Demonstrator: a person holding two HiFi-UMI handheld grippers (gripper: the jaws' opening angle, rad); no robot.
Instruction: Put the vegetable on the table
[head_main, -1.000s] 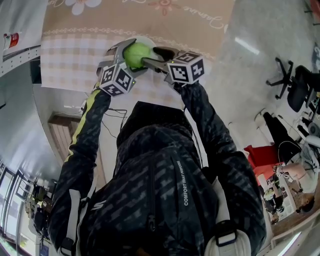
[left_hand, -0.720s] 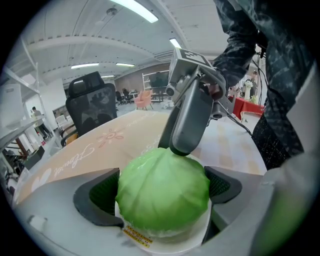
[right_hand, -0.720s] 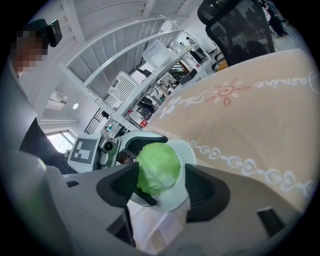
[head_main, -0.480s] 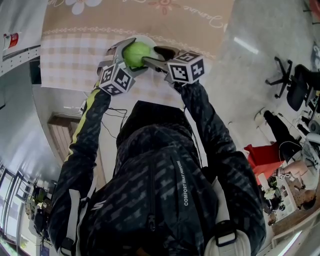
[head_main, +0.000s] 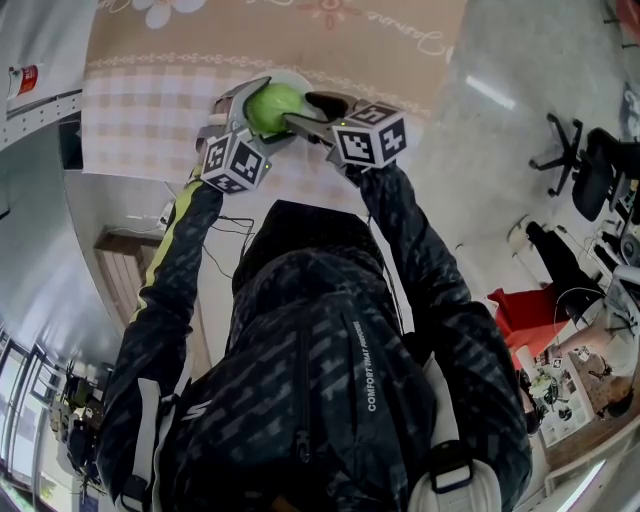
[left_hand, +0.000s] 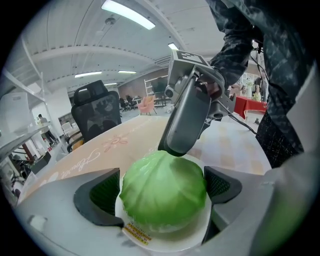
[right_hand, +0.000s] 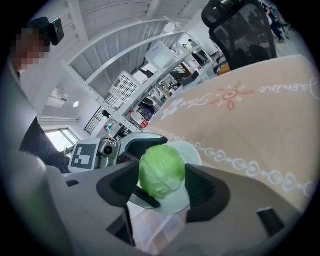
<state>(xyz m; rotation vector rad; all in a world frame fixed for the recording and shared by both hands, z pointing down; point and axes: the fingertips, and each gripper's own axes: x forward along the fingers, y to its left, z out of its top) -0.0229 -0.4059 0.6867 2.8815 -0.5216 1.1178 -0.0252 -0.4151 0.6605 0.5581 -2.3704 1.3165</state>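
A green cabbage (head_main: 275, 107) rests on a white plate (head_main: 287, 77) above the near edge of the table (head_main: 140, 110). In the left gripper view the cabbage (left_hand: 162, 187) and plate (left_hand: 165, 240) fill the span between the jaws. My left gripper (head_main: 258, 100) is shut on the plate from the left. My right gripper (head_main: 300, 110) comes in from the right. In the right gripper view its pads press both sides of the cabbage (right_hand: 161, 171), so it is shut on it. I cannot tell whether the plate touches the cloth.
The table carries a checked and tan flowered cloth (right_hand: 260, 125). A black office chair (left_hand: 97, 110) stands behind the table. Grey floor and more chairs (head_main: 590, 170) lie to the right. Shelving (right_hand: 145, 85) stands farther off.
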